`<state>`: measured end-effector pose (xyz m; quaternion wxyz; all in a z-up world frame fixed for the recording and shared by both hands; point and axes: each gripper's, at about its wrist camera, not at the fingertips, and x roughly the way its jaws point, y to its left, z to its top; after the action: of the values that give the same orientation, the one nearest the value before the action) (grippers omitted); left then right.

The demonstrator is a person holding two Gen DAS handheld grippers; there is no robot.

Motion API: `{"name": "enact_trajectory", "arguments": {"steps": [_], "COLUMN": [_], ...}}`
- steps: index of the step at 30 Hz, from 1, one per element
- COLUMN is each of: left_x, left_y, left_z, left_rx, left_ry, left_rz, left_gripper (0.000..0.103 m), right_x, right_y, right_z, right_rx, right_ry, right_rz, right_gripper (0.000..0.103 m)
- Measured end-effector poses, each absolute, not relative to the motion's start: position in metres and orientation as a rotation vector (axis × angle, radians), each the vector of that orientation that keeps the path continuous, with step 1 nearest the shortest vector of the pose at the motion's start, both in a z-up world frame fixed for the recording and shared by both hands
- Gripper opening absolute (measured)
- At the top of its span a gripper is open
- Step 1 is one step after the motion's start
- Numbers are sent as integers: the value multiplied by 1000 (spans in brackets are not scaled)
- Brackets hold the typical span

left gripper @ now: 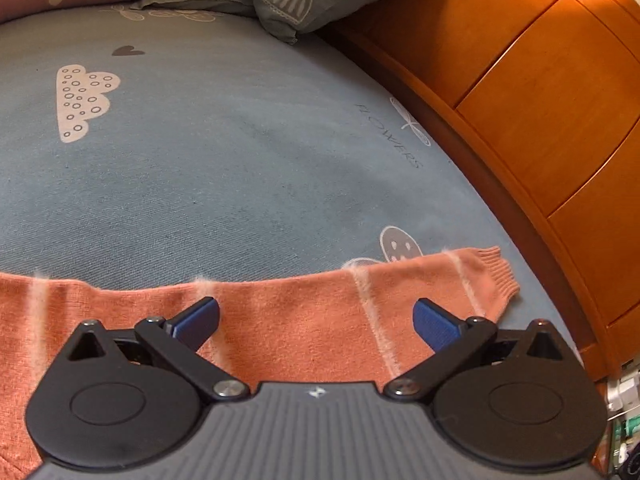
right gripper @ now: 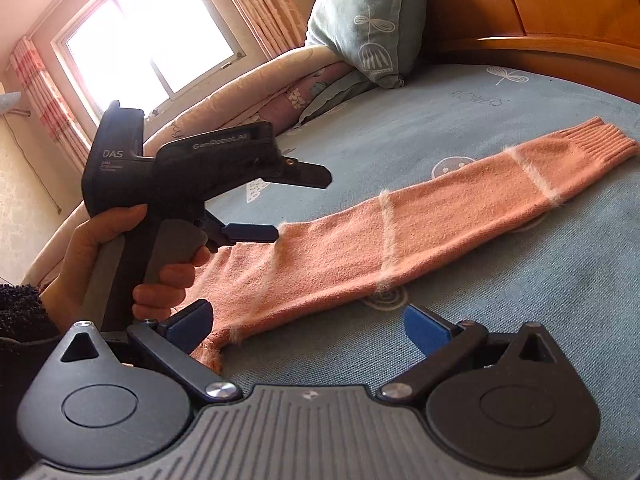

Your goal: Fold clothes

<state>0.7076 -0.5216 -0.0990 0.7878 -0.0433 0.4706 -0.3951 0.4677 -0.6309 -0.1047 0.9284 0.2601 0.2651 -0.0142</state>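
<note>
Right now my left gripper (left gripper: 316,322) hangs low over the salmon-pink sweater sleeve (left gripper: 304,320), its blue pads (left gripper: 198,322) spread wide apart with nothing between them; from the left wrist view the sleeve runs across the lower frame, pale fuzzy stripes (left gripper: 374,312) crossing it, and its ribbed cuff (left gripper: 500,276) ends close to the wooden bed frame (left gripper: 540,100); the garment lies flat on the blue-grey bed sheet (left gripper: 220,160), which carries a white cloud print (left gripper: 82,100) and the word FLOWERS. From the right wrist view my right gripper (right gripper: 308,330) is likewise released, pads well apart, holding nothing; its left pad (right gripper: 192,326) sits over the sweater where the sleeve meets the body, while the other pad is over bare sheet; I can see the left gripper from the side here, gripped by a hand (right gripper: 132,264) with a dark knitted cuff (right gripper: 22,312), its lower finger (right gripper: 250,233) just above the sleeve's upper edge, though I cannot tell whether it touches the knit; the sleeve stretches away diagonally toward the cuff at upper right; a pillow (right gripper: 368,24) leans against the headboard beside a rolled quilt (right gripper: 256,88); a bright window (right gripper: 152,40) with pink curtains (right gripper: 260,4) sits behind.
</note>
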Motion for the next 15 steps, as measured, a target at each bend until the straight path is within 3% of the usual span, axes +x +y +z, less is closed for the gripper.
{"name": "enact_trajectory", "arguments": {"steps": [15], "left_x": [700], "left_y": [-573], "left_z": [-101], "left_rx": [-62], "left_ry": [1094], "left_rz": [-952], "left_gripper": [102], "right_x": [462], "right_y": [-647], "right_z": [-104], "right_rx": [567], "right_ry": [532], "right_rz": [-54], "right_gripper": [103]}}
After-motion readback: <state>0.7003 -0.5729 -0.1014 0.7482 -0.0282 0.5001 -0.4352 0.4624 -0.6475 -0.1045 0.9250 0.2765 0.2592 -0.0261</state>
